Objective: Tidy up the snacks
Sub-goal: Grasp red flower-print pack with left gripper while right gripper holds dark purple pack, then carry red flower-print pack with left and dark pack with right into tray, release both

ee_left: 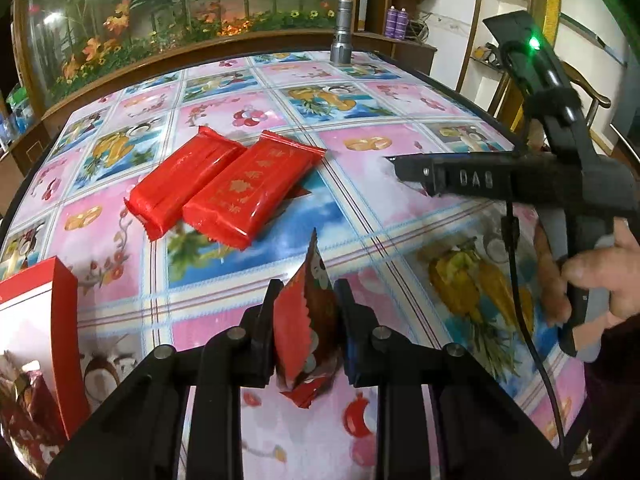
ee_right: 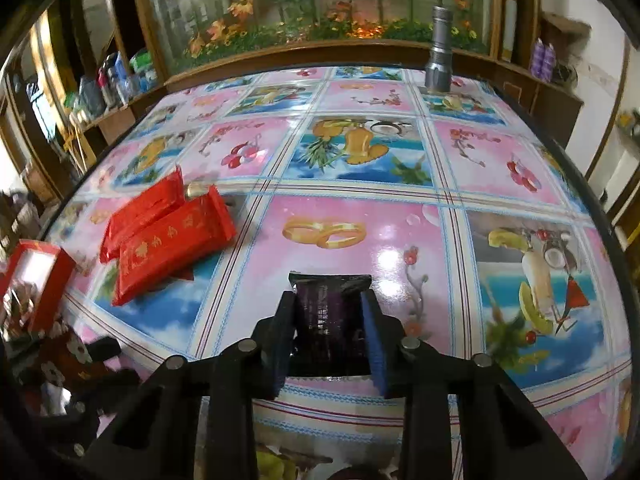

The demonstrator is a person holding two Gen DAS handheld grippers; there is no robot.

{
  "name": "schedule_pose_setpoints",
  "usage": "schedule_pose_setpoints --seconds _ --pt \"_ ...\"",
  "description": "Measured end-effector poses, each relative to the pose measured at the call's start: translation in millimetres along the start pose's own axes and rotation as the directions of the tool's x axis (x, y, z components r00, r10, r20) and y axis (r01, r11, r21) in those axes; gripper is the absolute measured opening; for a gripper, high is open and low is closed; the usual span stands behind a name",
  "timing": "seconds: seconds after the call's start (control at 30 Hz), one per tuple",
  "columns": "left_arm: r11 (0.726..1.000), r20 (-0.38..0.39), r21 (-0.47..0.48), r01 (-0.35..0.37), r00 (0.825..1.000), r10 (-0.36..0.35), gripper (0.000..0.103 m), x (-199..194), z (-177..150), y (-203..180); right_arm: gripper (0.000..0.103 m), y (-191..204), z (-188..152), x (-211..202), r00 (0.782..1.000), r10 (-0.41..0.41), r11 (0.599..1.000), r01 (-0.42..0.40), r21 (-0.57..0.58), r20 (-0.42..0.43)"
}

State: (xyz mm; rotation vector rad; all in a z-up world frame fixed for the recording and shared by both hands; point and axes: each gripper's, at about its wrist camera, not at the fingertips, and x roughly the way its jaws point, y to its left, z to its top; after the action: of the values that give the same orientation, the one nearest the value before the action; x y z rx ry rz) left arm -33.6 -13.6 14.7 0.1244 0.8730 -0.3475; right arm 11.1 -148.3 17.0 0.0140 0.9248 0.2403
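Snacks lie spread over a desk (ee_left: 360, 208) covered with a glossy cloth of pink and blue fruit squares. At the bottom centre of the left wrist view, the left gripper (ee_left: 306, 300) has its jaws closed on a small red and brown snack packet (ee_left: 310, 320), which stands on edge between the pads with its crimped tip pointing up, held clear of the cloth. At the left edge of that view sits an open red box (ee_left: 60, 320) with patterned packets inside it. Two long red wrapped bars (ee_left: 224, 188) lie side by side and touching in the upper left part of the desk, and a small corner of another red wrapper peeks out from under the right one. A silver flashlight (ee_left: 341, 36) stands upright at the far edge of the desk, top centre, in front of a wooden cabinet with a flower display behind glass.

At the bottom centre of the right wrist view, the right gripper (ee_right: 330, 336) has its jaws closed on a dark purple packet (ee_right: 330, 320), flat side up, the pads pressing its two long edges. The same gripper shows at the right of the left wrist view, its fingers pointing toward the middle of the frame, with a person's hand (ee_left: 600, 276) wrapped around the handle. From the right wrist view the red bars lie at middle left and the red box at the far left edge.
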Motion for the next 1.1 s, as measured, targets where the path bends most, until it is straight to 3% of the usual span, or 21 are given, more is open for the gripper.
schedule_pose_setpoints --seconds 0.17,0.3,0.5,0.63,0.7,0.93,1.1 --pt "0.999 0.019 -0.024 0.022 1.0 -0.022 0.022 -15 -7 5 0.028 -10 1 -4 0.994 0.112 0.991 -0.113 0.072 0.012" --pt "0.999 0.051 -0.044 0.031 0.998 -0.029 0.022 -35 -13 11 0.026 -3 1 -6 0.979 0.202 0.977 -0.203 0.064 0.021" --pt "0.995 0.094 -0.095 0.021 0.995 -0.012 0.022 -68 -25 23 0.026 1 -3 -4 0.935 0.354 0.929 -0.352 0.116 0.004" --pt "0.991 0.115 -0.137 0.005 0.993 0.011 0.022 -87 -35 37 0.026 5 -4 -5 0.893 0.45 0.882 -0.446 0.151 0.006" --pt "0.988 0.129 -0.157 -0.004 0.991 0.025 0.023 -98 -41 45 0.026 10 -6 -5 0.856 0.517 0.842 -0.509 0.176 0.002" --pt "0.975 0.177 -0.216 -0.056 0.98 0.095 0.023 -132 -57 74 0.026 27 -8 -12 0.785 0.618 0.769 -0.615 0.176 0.042" --pt "0.952 0.197 -0.279 -0.125 0.963 0.184 0.023 -157 -70 101 0.025 54 -8 -13 0.711 0.701 0.694 -0.697 0.178 0.05"
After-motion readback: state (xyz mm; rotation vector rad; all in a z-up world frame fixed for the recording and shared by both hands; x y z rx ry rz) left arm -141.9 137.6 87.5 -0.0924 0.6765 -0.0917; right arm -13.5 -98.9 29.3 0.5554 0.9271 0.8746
